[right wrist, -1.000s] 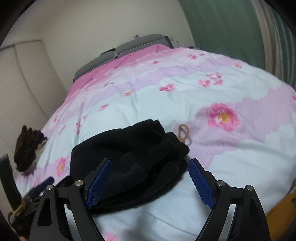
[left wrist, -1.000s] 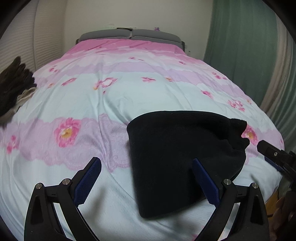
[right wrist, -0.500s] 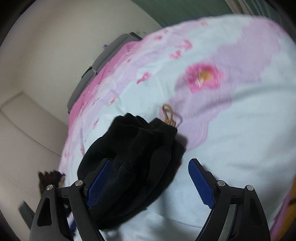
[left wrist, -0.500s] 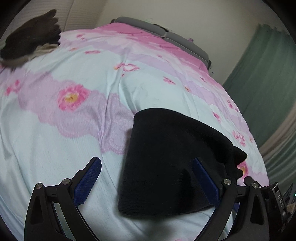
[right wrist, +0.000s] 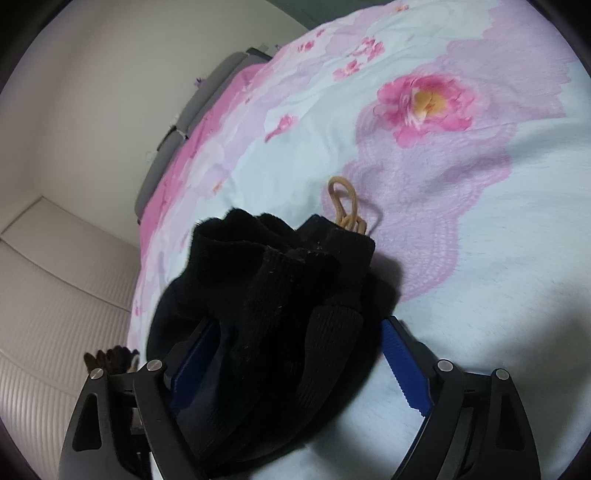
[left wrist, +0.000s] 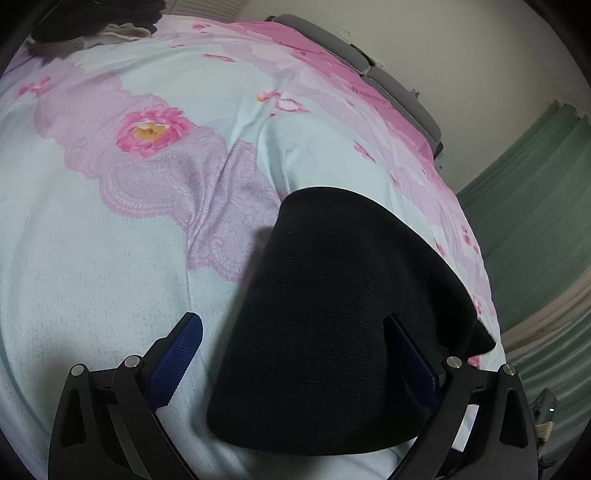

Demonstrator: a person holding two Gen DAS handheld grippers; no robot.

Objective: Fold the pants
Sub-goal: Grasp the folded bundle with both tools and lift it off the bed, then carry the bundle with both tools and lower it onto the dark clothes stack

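The black pants [left wrist: 332,317] lie folded into a compact bundle on the floral bedspread [left wrist: 110,240]. In the left wrist view my left gripper [left wrist: 295,358] is open, its jaws spread either side of the bundle's near end. In the right wrist view the bunched waistband end of the pants [right wrist: 280,295] sits between the spread jaws of my open right gripper [right wrist: 295,365]. A tan drawstring [right wrist: 347,206] pokes out beyond the waistband onto the bedspread [right wrist: 480,258].
A dark and pale pile of other clothes [left wrist: 92,22] lies at the far left of the bed; it also shows in the right wrist view [right wrist: 110,360]. A grey headboard [left wrist: 388,74] and white wall stand behind. Green curtains [left wrist: 535,206] hang at the right.
Both grippers have moved closer to the pants and tilted down. The bundle now fills the space between each pair of jaws. Both stay open.
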